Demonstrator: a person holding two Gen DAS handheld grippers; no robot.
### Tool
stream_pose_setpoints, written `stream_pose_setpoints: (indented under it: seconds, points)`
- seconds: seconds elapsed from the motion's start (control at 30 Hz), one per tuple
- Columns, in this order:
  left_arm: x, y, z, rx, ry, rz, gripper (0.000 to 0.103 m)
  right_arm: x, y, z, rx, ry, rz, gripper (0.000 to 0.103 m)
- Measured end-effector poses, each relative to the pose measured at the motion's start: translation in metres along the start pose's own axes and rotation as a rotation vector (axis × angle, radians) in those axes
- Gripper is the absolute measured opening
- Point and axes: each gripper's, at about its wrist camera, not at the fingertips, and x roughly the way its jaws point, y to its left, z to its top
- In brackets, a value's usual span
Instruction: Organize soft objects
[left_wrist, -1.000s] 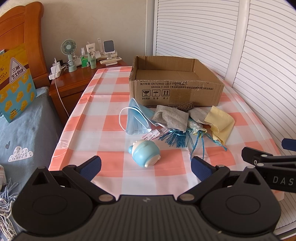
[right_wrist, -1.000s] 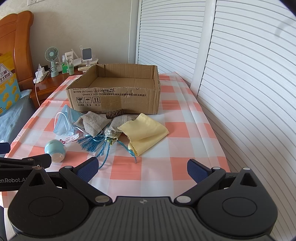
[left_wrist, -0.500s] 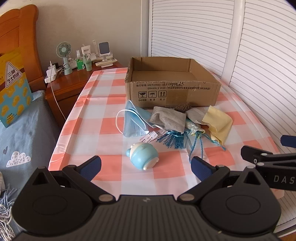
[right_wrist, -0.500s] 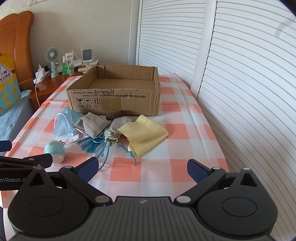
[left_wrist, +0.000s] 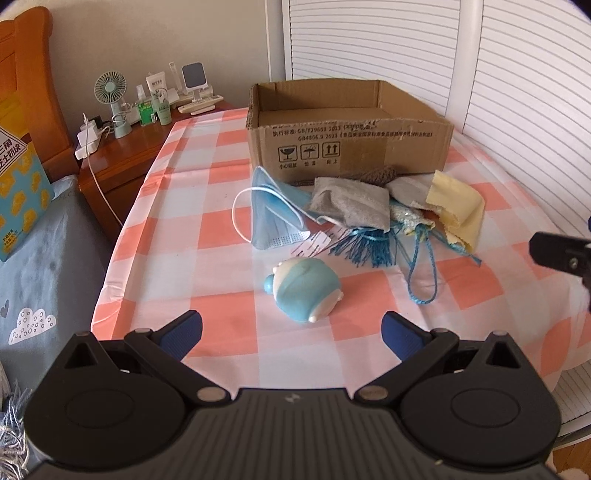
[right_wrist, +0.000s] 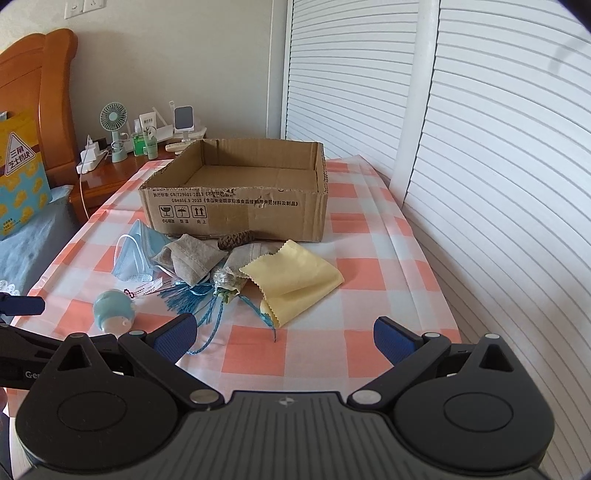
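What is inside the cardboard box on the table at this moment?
The cardboard box looks empty: the right wrist view shows only its bare brown floor. The strip of floor just behind the near wall is hidden, so something flat there cannot be ruled out.

Bare tablecloth right of the yellow cloth; cardboard box blocks behind.

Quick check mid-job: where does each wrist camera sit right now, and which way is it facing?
Left wrist: behind the open left gripper, low over the table's near edge, facing the blue toy and box; the right gripper's tip shows at right.
Right wrist: behind the open right gripper, facing the yellow cloth and box; the left gripper shows at left.
Shared: box, toy, mask, cloth, nightstand fan.
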Motion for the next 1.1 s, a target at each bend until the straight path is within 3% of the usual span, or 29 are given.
stream_pose_setpoints:
  seconds: [0.43,0.53,1.1]
  points:
    - [0.044,0.008,-0.002,-0.008,0.088,-0.028,0.103,0.036,-0.011,-0.004,-0.029,0.027,0.009,0.103]
    - [0.050,0.012,0.002,-0.028,0.086,-0.061,0.103,0.045,-0.015,-0.002,-0.025,0.032,0.002,0.103]
    - [0.056,0.013,0.005,-0.015,0.064,-0.062,0.103,0.131,-0.017,0.015,-0.049,0.075,-0.010,0.103]
